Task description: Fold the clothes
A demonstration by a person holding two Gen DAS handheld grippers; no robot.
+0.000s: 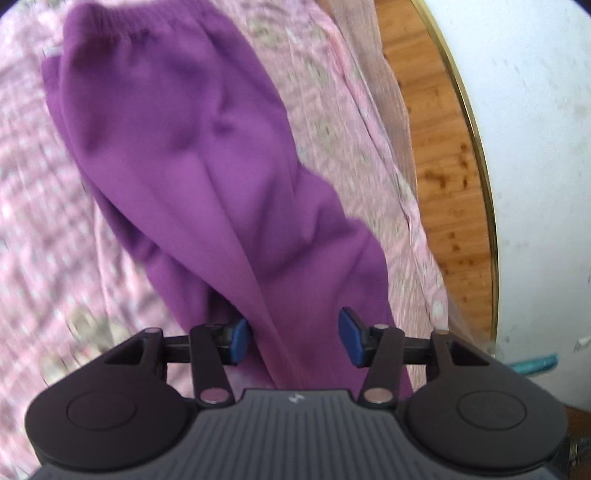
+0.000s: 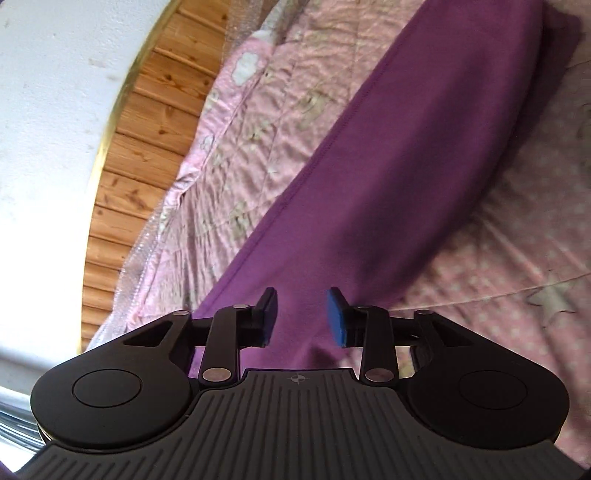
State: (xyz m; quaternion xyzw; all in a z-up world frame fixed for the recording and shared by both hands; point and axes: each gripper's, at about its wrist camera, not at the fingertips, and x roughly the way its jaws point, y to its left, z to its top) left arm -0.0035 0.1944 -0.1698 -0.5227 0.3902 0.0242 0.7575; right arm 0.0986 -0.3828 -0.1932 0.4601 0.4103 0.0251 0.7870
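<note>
Purple trousers [image 1: 192,147] lie lengthwise on the pink quilt [image 1: 33,192]. In the left wrist view we note the left gripper [image 1: 291,338] parted, cloth between unpressed pads; only here the waistband [image 1: 118,22] shows. In the right wrist view the right gripper [image 2: 301,317] likewise straddles cloth, its side seam visible; closing shallow risks catching one layer.

Purple trousers [image 1: 192,155], elastic waistband at far end, lying lengthwise, rumpled, on pink quilt [image 1: 332,92]
</note>
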